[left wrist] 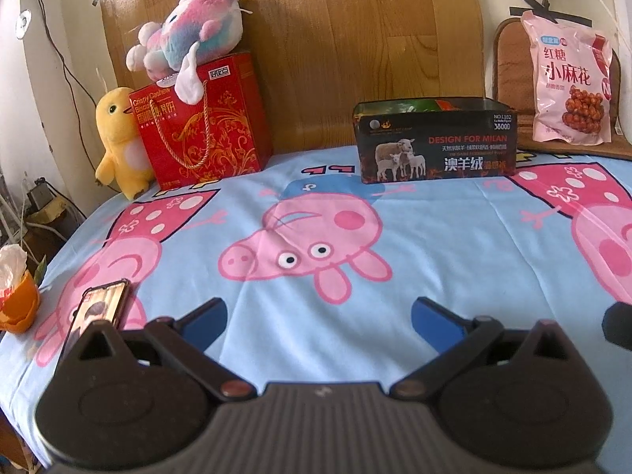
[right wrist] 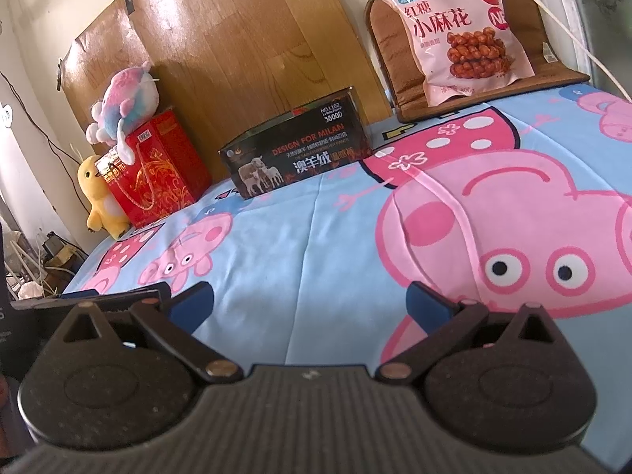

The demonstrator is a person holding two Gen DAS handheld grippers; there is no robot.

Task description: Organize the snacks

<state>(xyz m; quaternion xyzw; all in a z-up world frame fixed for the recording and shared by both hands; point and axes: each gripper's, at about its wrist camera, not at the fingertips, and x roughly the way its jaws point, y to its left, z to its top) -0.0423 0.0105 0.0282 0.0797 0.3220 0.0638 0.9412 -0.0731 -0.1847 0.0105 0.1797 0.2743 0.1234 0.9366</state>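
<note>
A black open-top box with sheep pictures stands at the far side of the cartoon-pig tablecloth; green and orange packets show inside it. It also shows in the right wrist view. A pink bag of twisted-dough snacks leans on a brown cushion at the far right, seen too in the right wrist view. My left gripper is open and empty, low over the cloth. My right gripper is open and empty, also near the front.
A red gift bag with a pink-blue plush on top and a yellow plush stand far left. A phone and an orange cup lie at the near left edge. A wooden board backs the table.
</note>
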